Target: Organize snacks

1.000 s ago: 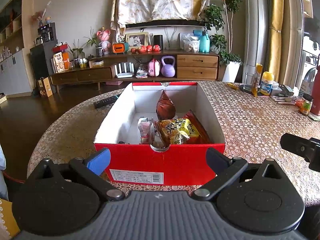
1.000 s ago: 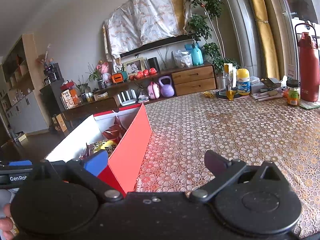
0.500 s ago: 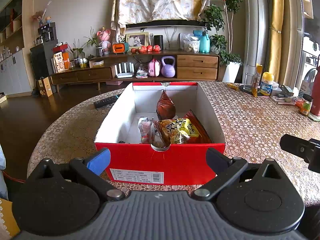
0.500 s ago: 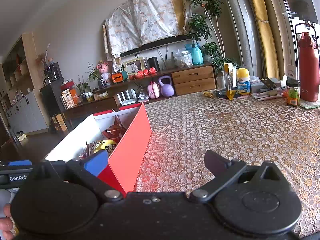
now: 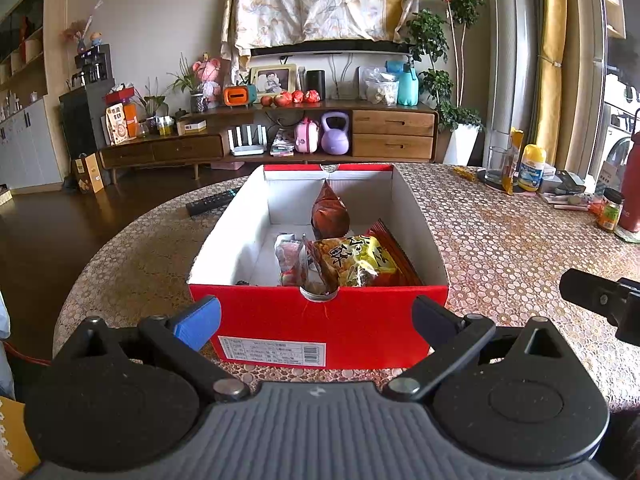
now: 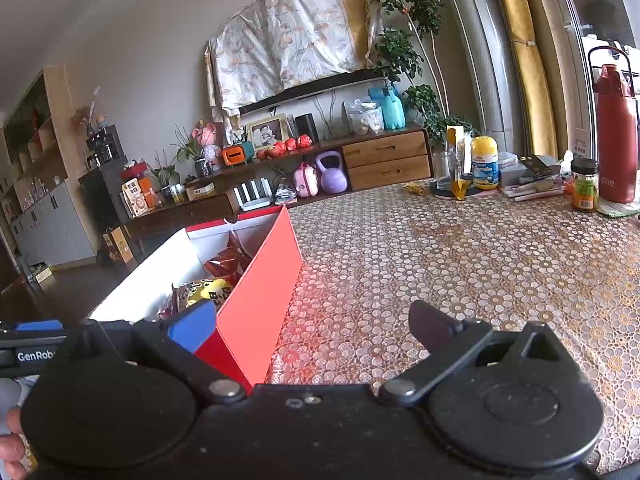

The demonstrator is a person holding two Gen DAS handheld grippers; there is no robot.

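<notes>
A red shoebox (image 5: 320, 320) with white inside walls sits on the round table straight ahead in the left wrist view. Inside lie a yellow snack bag (image 5: 354, 260), a red packet (image 5: 396, 252), a brown pointed pouch (image 5: 329, 212) and a small pink-white packet (image 5: 290, 256). My left gripper (image 5: 316, 318) hovers open just before the box's near wall, holding nothing. In the right wrist view the box (image 6: 260, 292) is at the left with the yellow bag (image 6: 206, 290) showing. My right gripper (image 6: 314, 322) stands open and empty beside the box's right wall.
A remote control (image 5: 210, 202) lies left of the box. At the table's far right stand a red bottle (image 6: 616, 132), a small jar (image 6: 585, 184), a yellow-capped tub (image 6: 485, 162), a glass and papers. The patterned tablecloth (image 6: 460, 264) stretches right of the box. A hand (image 6: 10, 440) shows bottom left.
</notes>
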